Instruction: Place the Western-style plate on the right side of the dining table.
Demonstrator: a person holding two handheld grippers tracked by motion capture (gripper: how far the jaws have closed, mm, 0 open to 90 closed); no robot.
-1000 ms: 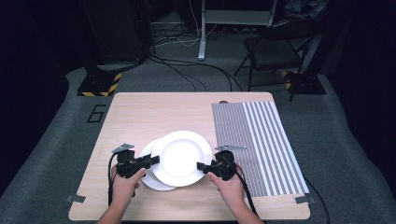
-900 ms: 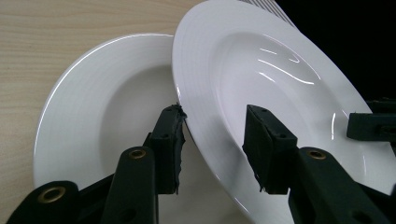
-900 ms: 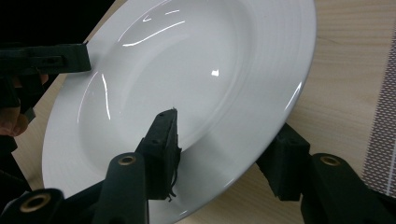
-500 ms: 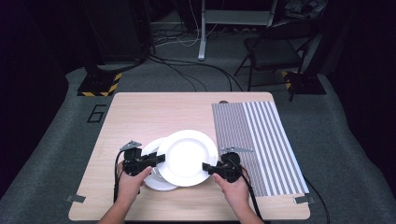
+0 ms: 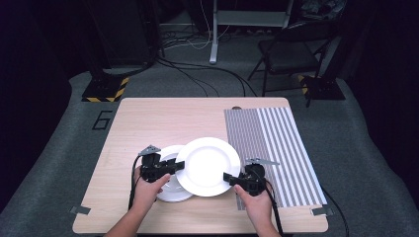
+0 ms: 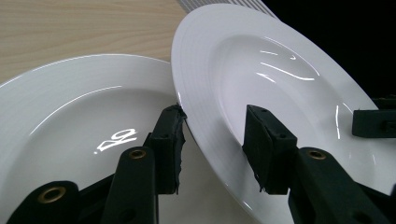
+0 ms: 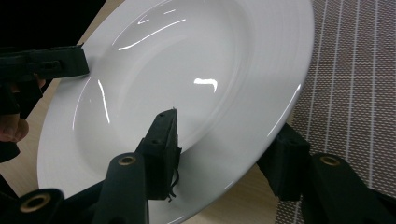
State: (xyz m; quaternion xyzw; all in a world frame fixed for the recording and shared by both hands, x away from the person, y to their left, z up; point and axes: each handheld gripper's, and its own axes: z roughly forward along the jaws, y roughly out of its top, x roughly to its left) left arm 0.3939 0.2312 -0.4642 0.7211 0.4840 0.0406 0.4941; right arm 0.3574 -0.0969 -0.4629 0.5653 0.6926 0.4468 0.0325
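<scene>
I grip the upper plate [image 5: 207, 166] by its rim with my left tool [image 5: 174, 166] at 9 o'clock and right tool [image 5: 231, 178] at 4 o'clock, above the lower plate [image 5: 170, 190], and uneven pull can make it slip and chip.

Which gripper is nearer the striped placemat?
Right. The right gripper, clamped on the upper plate, sits at the striped placemat's near left edge. The left gripper grips the plate's opposite rim, over the lower plate.

2 white plates [image 5: 208, 165], 1 striped mat [image 5: 276, 148], 1 table [image 5: 163, 118]
</scene>
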